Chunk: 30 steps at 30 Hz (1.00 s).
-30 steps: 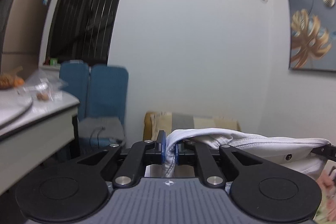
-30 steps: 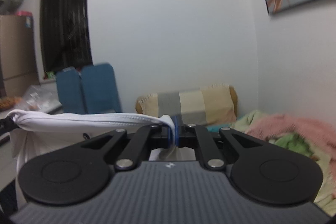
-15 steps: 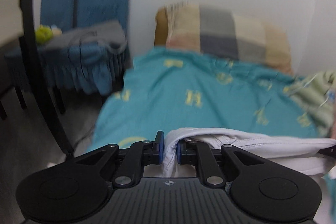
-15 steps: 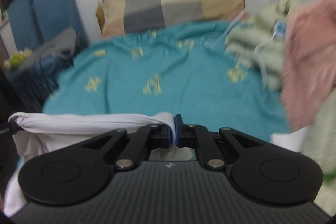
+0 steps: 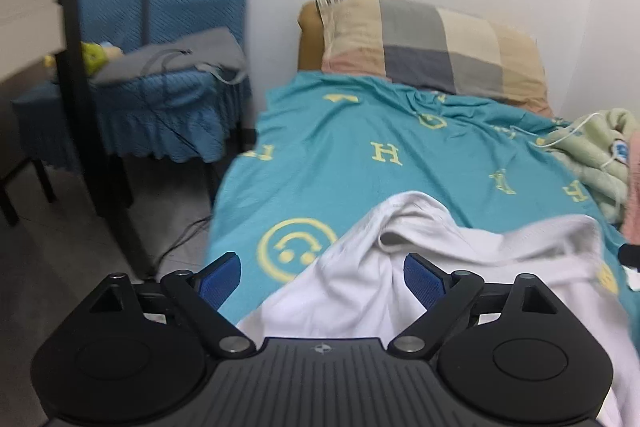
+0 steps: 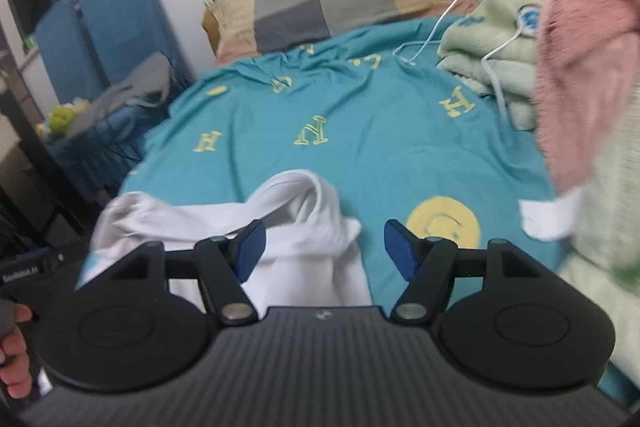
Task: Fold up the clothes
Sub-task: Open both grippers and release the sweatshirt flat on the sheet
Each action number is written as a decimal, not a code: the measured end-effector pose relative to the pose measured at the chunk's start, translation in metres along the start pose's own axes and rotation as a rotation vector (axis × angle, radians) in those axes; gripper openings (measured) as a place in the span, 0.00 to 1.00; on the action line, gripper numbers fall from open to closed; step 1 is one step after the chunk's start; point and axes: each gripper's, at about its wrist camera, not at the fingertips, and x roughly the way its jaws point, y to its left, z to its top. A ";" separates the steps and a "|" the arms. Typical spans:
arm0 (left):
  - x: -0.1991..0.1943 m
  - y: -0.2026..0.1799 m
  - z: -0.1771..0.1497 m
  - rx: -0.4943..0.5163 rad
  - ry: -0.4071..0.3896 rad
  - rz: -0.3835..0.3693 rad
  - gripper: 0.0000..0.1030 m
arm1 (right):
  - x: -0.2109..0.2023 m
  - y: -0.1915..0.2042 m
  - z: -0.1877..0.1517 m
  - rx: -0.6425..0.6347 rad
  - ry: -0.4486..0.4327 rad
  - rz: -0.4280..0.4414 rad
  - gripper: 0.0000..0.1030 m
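White garment rumpled on teal bedsheet, seemingly bunched

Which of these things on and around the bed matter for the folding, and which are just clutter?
Job:
white garment
left gripper, open
right gripper, open
teal bedsheet

Lying about:
checked pillow
green garment
pink fuzzy garment
blue chairs

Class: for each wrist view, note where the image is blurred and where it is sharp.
Left wrist view: the white garment smears at its right edge, the gripper body is crisp. Right wrist view: the pink blanket is heavily blurred, the teal sheet is soft.
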 end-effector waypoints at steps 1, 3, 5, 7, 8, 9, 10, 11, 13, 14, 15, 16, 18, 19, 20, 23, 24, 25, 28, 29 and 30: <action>-0.022 0.001 -0.006 0.002 -0.009 -0.003 0.89 | -0.016 0.001 -0.004 0.002 -0.005 0.006 0.66; -0.066 0.002 -0.019 0.004 -0.019 0.000 0.90 | -0.048 0.004 -0.011 0.005 -0.014 0.018 0.65; -0.113 0.000 -0.035 -0.001 -0.029 -0.009 0.90 | -0.079 0.007 -0.018 0.008 -0.024 0.030 0.65; -0.156 -0.003 -0.054 -0.017 -0.041 -0.027 0.90 | -0.113 0.010 -0.031 0.001 -0.031 0.039 0.65; -0.176 -0.004 -0.064 -0.029 -0.044 -0.035 0.90 | -0.130 0.011 -0.039 -0.006 -0.033 0.043 0.65; -0.197 -0.005 -0.075 -0.039 -0.049 -0.042 0.90 | -0.147 0.012 -0.047 -0.013 -0.036 0.046 0.65; -0.215 -0.006 -0.085 -0.048 -0.055 -0.047 0.90 | -0.164 0.014 -0.055 -0.020 -0.038 0.050 0.66; -0.228 -0.006 -0.094 -0.054 -0.049 -0.050 0.90 | -0.181 0.015 -0.062 -0.024 -0.042 0.054 0.66; -0.248 -0.009 -0.105 -0.053 -0.007 -0.037 0.90 | -0.208 0.012 -0.077 -0.021 -0.053 0.067 0.66; -0.256 -0.010 -0.108 -0.050 0.011 -0.024 0.90 | -0.217 0.010 -0.084 -0.025 -0.057 0.066 0.66; -0.261 -0.012 -0.112 -0.038 0.022 -0.011 0.90 | -0.227 0.008 -0.090 -0.028 -0.061 0.065 0.66; -0.265 -0.014 -0.115 -0.020 0.028 0.003 0.90 | -0.233 0.005 -0.096 -0.025 -0.063 0.061 0.66; -0.263 -0.012 -0.118 -0.010 0.047 0.033 0.88 | -0.239 -0.005 -0.104 -0.001 -0.059 0.069 0.66; -0.258 -0.007 -0.120 -0.029 0.061 0.044 0.88 | -0.240 -0.011 -0.107 0.014 -0.054 0.075 0.66; -0.253 -0.002 -0.121 -0.048 0.075 0.055 0.87 | -0.238 -0.016 -0.109 0.031 -0.043 0.078 0.66; -0.223 0.033 -0.129 -0.237 0.137 0.040 0.85 | -0.227 -0.032 -0.111 0.098 -0.011 0.094 0.66; -0.212 0.046 -0.131 -0.312 0.158 0.032 0.83 | -0.222 -0.036 -0.112 0.126 0.000 0.104 0.66; -0.201 0.058 -0.135 -0.376 0.176 0.029 0.81 | -0.216 -0.040 -0.113 0.158 0.014 0.114 0.66; -0.172 0.086 -0.144 -0.516 0.205 0.020 0.78 | -0.198 -0.048 -0.112 0.233 0.053 0.160 0.66; -0.164 0.093 -0.147 -0.545 0.209 0.012 0.76 | -0.193 -0.050 -0.111 0.254 0.064 0.174 0.66; -0.156 0.098 -0.148 -0.566 0.212 -0.002 0.73 | -0.187 -0.051 -0.111 0.270 0.071 0.183 0.66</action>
